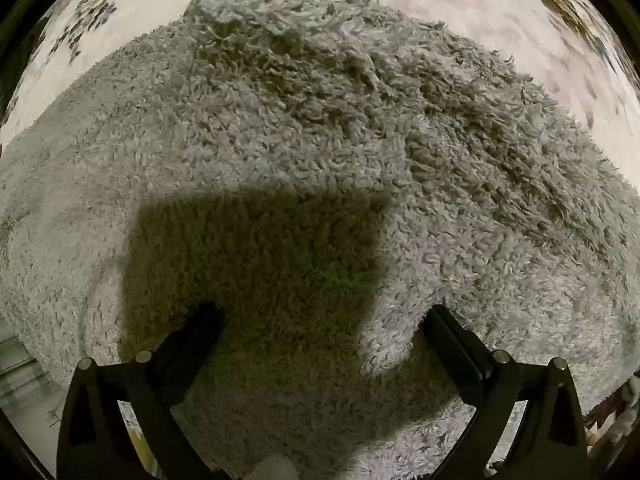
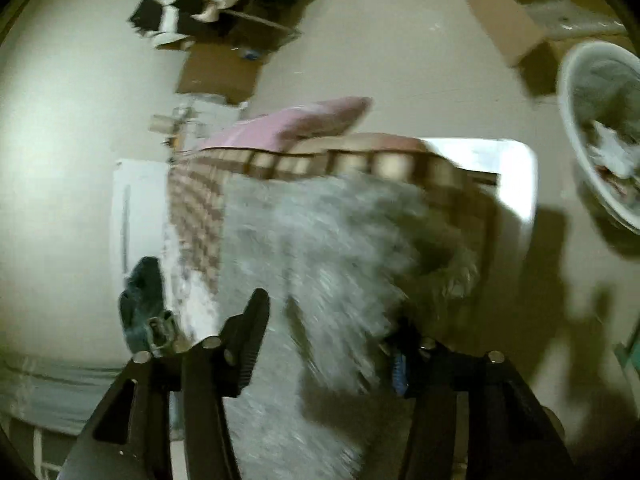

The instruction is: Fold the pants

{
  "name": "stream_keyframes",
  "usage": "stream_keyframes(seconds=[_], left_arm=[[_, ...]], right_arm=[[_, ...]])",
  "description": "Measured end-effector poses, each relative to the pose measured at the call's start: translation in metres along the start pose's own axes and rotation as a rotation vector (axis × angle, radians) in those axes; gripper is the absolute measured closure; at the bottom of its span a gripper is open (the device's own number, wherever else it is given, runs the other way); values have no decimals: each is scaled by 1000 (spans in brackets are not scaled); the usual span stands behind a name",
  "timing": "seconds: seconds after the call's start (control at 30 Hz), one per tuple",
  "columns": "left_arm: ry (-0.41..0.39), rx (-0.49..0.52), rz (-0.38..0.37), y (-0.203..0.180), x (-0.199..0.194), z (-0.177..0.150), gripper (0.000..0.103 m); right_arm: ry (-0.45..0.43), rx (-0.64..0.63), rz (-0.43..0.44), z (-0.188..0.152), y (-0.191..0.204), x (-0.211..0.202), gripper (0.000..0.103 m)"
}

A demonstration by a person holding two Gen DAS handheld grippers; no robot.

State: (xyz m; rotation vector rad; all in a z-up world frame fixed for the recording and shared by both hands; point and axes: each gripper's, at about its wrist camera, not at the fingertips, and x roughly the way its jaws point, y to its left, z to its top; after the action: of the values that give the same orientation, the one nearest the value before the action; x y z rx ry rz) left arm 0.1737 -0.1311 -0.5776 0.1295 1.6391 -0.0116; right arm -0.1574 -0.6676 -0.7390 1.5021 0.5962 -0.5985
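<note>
The fluffy grey pants (image 1: 304, 128) are lying spread over a low surface covered by a checked cloth (image 2: 196, 216), probably flattened there so that a fold can be laid cleanly; in the left wrist view the pile fabric is filling nearly the whole frame, with a raised, ruffled ridge running toward the upper right.

The left gripper (image 1: 322, 320) is pointing straight down at the fabric, jaws standing fully apart; its fingertips are sitting at or just above the pile, nothing pinched between them; its square shadow is falling on the cloth directly ahead, which suggests it is close; actual contact I cannot tell.

The right gripper (image 2: 328, 340) is angling down along the garment's edge, jaws partly apart; fuzzy fabric is lying between them and draping over the right finger; the view is blurred, so whether the pads are pressing I cannot tell, though no clamp is showing.

A white basket (image 2: 576, 128) holding laundry is sitting well apart, at right; cardboard boxes (image 2: 516, 28) are lying beyond on the floor.
</note>
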Motion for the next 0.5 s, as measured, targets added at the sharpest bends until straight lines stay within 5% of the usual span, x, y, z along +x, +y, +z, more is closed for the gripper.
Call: stream_keyframes(seconds=[0.03,0.1,0.2,0.37,0.5], left_arm=[[-1,0,0,1,0,0,0],[2,3,-1,0,2,-3,0],[6,2,-4,7,-3,-4,0],[20,0,-3,18,-7,6,0],[27,-5,0,15,-1,15,0]], right_arm=[[-13,36,-35,-3,-12,-5,24],[-38,112,-60,-9,-34,-11,10],[-16,209,5,-16,-60,-1,10],[13,198,112,-9,-58,26,10],[-64,157,191,2,-43,19,28]])
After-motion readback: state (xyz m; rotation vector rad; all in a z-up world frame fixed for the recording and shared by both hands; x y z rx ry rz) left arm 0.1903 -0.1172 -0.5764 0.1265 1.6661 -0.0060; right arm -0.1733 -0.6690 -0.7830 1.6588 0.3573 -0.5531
